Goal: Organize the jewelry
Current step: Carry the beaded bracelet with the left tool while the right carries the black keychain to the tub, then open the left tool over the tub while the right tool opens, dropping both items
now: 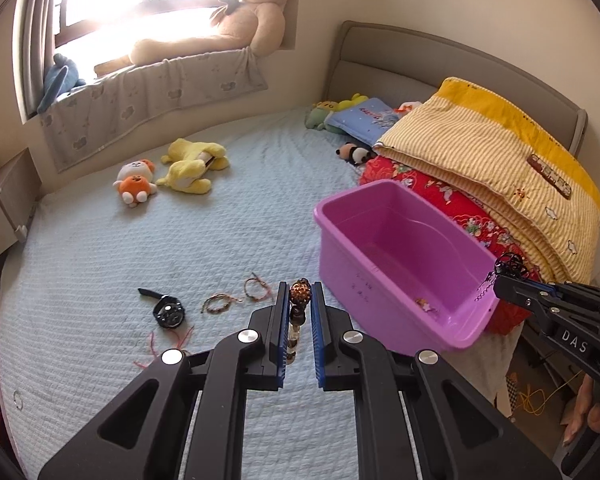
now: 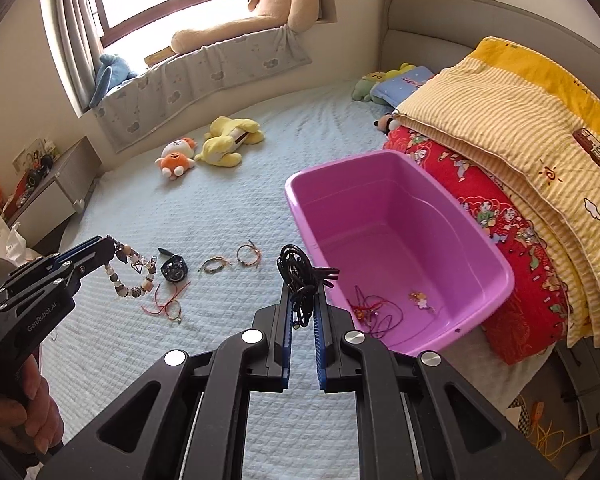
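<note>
While 2 grippers pinch 1 piece each (beads (image 1: 300, 294), cord (image 2: 300, 276)), 2 bracelets (image 1: 236, 296) lie loose.

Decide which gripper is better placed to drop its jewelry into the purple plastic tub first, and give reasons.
Right, probably. The right gripper, shut on the black cord necklace, sits beside the purple plastic tub. The left gripper, holding the brown beaded bracelet, is farther out over the bedspread.

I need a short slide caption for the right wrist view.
Right hand-held gripper holds black cord beside purple tub on bed.
</note>
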The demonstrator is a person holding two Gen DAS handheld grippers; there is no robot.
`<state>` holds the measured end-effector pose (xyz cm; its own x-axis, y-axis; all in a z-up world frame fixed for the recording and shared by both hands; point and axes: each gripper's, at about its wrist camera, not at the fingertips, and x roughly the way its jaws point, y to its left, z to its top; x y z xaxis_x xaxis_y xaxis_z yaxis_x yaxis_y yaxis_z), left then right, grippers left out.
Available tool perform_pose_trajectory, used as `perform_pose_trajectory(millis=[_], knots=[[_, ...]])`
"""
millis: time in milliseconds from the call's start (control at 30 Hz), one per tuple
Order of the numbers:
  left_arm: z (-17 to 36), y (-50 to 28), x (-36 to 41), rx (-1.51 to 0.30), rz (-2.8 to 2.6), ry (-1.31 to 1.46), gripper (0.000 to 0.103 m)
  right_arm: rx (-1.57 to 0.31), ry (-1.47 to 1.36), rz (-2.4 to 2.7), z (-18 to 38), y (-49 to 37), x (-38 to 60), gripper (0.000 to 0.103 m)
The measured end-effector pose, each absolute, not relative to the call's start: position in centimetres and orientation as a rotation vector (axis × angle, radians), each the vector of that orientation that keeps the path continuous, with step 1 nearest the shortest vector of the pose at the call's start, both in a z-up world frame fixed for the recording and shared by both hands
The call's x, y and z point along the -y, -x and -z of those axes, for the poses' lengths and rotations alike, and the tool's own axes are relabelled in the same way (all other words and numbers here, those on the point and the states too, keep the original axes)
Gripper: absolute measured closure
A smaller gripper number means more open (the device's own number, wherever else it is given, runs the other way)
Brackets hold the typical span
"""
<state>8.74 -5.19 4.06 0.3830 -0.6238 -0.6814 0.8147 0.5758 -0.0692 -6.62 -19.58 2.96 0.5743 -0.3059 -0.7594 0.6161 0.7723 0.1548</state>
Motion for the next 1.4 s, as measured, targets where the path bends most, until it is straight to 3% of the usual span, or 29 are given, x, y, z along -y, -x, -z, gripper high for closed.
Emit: perform_pose_trajectory(millis=[267,667,1233,1300,1400], knots=[[-5.5,-5.1,14.6,-0.763,0.924,-0.254,0.093,-0.837,-0.408,0.507,-2.6,9.3,28.7,0.093],[-1.7,-2.8,26.8,-0.885,0.855,-0.311,0.093,-0.935,-0.437,0.339,1.5,8.4,38.9,0.093],[6.8,-4.7,31.7,-1.181,0.712,-0.431,0.092,-1.216,-0.540,0.177,10.1,4.7,42.9,0.093],[7.5,-4.7,31.8,-1.198,0.689,-0.466,0.092,-1.231,-0.537,0.171,10.4,4.6,42.9,0.091],[7.9,-4.9,31.7,-1.222,0.663,-0.483,0.091,-1.247,-0.502,0.176,10.4,4.4,42.8,0.073]])
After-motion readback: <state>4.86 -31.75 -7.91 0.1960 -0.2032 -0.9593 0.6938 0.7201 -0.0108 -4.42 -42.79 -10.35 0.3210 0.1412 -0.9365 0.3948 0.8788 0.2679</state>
